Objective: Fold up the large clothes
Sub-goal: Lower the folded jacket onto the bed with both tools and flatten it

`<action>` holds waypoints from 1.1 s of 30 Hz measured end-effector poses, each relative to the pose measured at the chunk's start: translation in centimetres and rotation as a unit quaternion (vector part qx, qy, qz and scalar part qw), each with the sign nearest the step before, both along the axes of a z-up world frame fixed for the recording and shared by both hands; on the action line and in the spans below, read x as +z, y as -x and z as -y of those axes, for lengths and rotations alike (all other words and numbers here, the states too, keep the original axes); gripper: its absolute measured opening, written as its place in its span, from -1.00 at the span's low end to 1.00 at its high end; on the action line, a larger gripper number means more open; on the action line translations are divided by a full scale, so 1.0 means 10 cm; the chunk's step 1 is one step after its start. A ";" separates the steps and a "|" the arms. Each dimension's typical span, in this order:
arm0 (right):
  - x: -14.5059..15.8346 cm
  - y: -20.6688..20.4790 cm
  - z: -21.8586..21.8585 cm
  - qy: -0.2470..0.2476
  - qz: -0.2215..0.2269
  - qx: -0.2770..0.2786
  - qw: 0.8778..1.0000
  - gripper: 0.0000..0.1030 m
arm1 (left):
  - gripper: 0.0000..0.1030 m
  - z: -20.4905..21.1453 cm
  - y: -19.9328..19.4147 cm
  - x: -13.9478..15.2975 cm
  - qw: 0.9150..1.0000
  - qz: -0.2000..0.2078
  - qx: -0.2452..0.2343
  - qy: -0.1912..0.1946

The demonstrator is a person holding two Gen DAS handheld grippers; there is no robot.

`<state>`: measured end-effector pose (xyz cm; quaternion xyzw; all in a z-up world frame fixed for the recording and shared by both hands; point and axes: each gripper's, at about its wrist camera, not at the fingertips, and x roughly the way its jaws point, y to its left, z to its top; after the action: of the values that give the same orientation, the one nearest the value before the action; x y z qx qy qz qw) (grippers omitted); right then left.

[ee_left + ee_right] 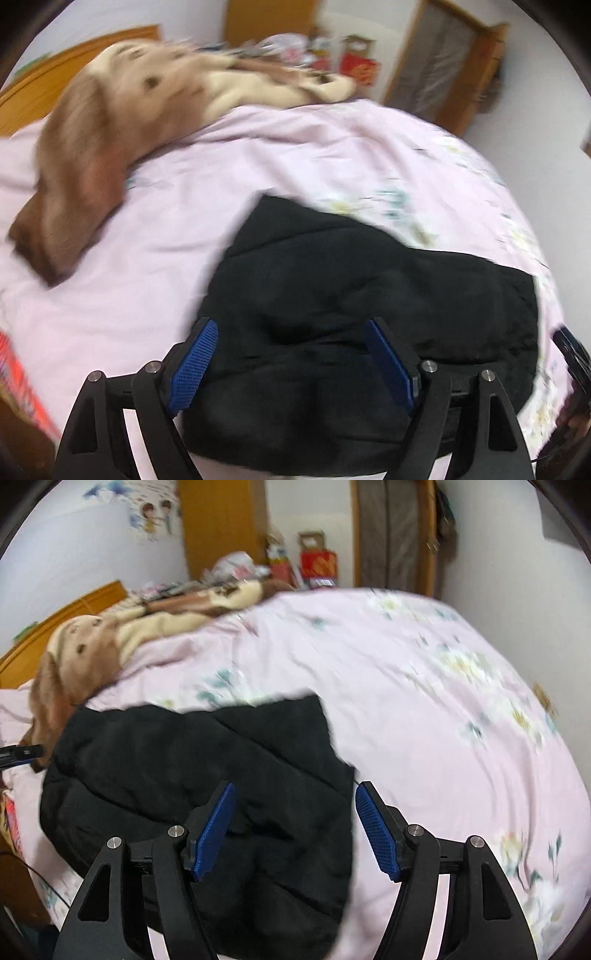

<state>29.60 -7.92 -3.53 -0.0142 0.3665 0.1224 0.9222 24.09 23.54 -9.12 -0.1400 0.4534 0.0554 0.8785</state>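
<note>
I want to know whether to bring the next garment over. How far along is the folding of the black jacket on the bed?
Done, it seems: the black jacket lies on the pink bedspread as a compact, roughly rectangular bundle. In hand: nothing; the left gripper and the right gripper are both open above it, gripping no cloth. Left: perhaps tidying the bundle's uneven edges; the brown blanket lies unfolded beside it.

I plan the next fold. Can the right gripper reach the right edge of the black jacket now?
Probably yes. The right gripper is open and empty, just above the black jacket, whose edge lies between its fingers. Nothing lies on the pink bedcover there to block it.
</note>
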 end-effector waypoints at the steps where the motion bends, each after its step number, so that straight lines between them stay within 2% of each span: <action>1: 0.01 0.00 -0.05 0.000 0.005 0.006 1.000 0.32 | 0.59 0.10 0.00 -0.01 1.000 -0.003 -0.009 0.001; 3: -0.03 -0.07 -0.20 0.007 0.002 0.003 1.000 0.32 | 0.59 -0.03 -0.17 0.02 1.000 -0.002 -0.028 -0.013; 4: -0.07 -0.12 -0.24 0.003 -0.003 0.001 1.000 0.32 | 0.59 0.15 -0.24 -0.05 0.999 -0.003 -0.040 -0.012; 5: -0.11 -0.17 -0.26 0.001 -0.010 -0.004 1.000 0.32 | 0.59 0.16 -0.39 -0.09 0.999 -0.011 -0.042 -0.006; 7: -0.25 -0.31 -0.32 0.001 -0.033 -0.016 0.999 0.32 | 0.59 0.21 -0.68 -0.26 0.999 -0.042 -0.031 0.010; 8: -0.37 -0.40 -0.35 0.011 -0.053 -0.023 0.998 0.32 | 0.59 0.23 -0.87 -0.32 0.998 -0.060 -0.025 0.003; 11: -0.61 -0.55 -0.40 0.035 -0.088 -0.035 0.995 0.32 | 0.64 0.28 -0.93 -0.47 0.996 -0.065 -0.029 -0.045; 14: -0.80 -0.69 -0.37 0.039 -0.127 -0.037 0.990 0.32 | 0.64 0.28 -1.04 -0.61 0.995 -0.080 -0.033 -0.047; 17: -0.97 -0.79 -0.33 0.034 -0.163 -0.040 0.985 0.33 | 0.65 0.34 -1.13 -0.73 0.992 -0.093 -0.040 -0.071; 22: -1.05 -0.89 -0.37 0.044 -0.197 -0.044 0.978 0.33 | 0.66 0.40 -1.15 -0.82 0.991 -0.107 -0.032 -0.077; 25: -1.04 -0.89 -0.38 0.052 -0.206 -0.042 0.976 0.33 | 0.66 0.35 -1.16 -0.82 0.991 -0.112 -0.030 -0.071; 27: -1.01 -0.89 -0.38 0.053 -0.205 -0.044 0.976 0.33 | 0.66 0.33 -1.12 -0.77 0.992 -0.100 -0.024 -0.066; 30: -0.89 -0.81 -0.36 0.048 -0.189 -0.046 0.980 0.34 | 0.66 0.29 -1.00 -0.67 0.996 -0.076 -0.017 -0.052; 33: -0.74 -0.69 -0.31 0.034 -0.166 -0.060 0.984 0.34 | 0.66 0.24 -0.91 -0.60 0.996 -0.073 -0.022 -0.050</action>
<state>36.47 -4.79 -10.92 -0.0031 0.5185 0.0554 0.8533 33.17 21.09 -15.08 -0.0815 0.5155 0.0691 0.8502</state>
